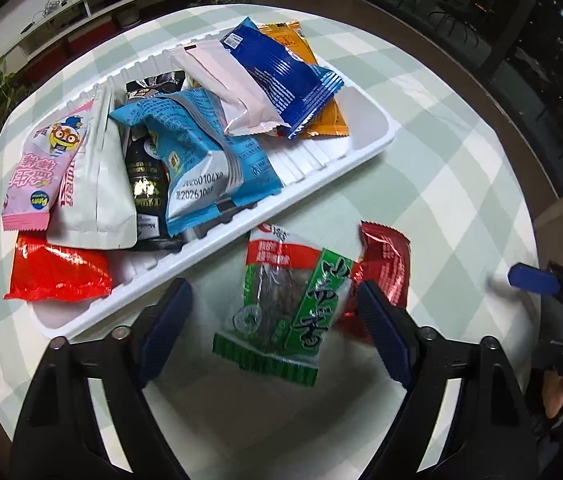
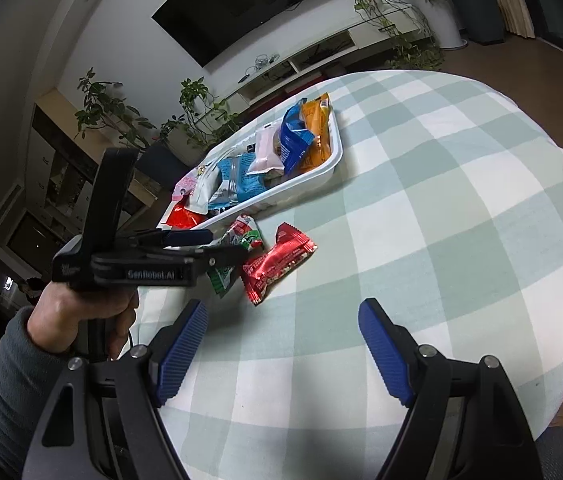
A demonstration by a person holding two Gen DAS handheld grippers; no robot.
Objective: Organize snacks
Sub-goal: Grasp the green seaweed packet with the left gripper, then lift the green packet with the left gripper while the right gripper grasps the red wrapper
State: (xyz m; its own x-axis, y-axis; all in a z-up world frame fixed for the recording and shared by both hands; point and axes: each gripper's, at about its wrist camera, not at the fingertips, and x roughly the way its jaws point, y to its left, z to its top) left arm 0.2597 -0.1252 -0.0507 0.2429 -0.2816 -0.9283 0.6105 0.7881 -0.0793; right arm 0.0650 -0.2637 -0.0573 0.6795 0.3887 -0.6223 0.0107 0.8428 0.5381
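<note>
A white tray (image 1: 373, 148) holds several snack packets, among them a light blue one (image 1: 209, 160), a dark blue one (image 1: 285, 76) and a red one (image 1: 57, 276). On the cloth beside it lie a green-and-red packet (image 1: 281, 312) and a dark red packet (image 1: 385, 264). My left gripper (image 1: 273, 316) is open, its fingers either side of the green packet, just above it. My right gripper (image 2: 281, 336) is open and empty over bare cloth, well short of both loose packets (image 2: 277, 260). The tray shows in the right wrist view (image 2: 333, 164).
The round table has a green-and-white checked cloth (image 2: 441, 220). The left gripper's body and the hand holding it (image 2: 81, 304) stand at the left of the right wrist view. Plants, a TV and shelves lie beyond the table.
</note>
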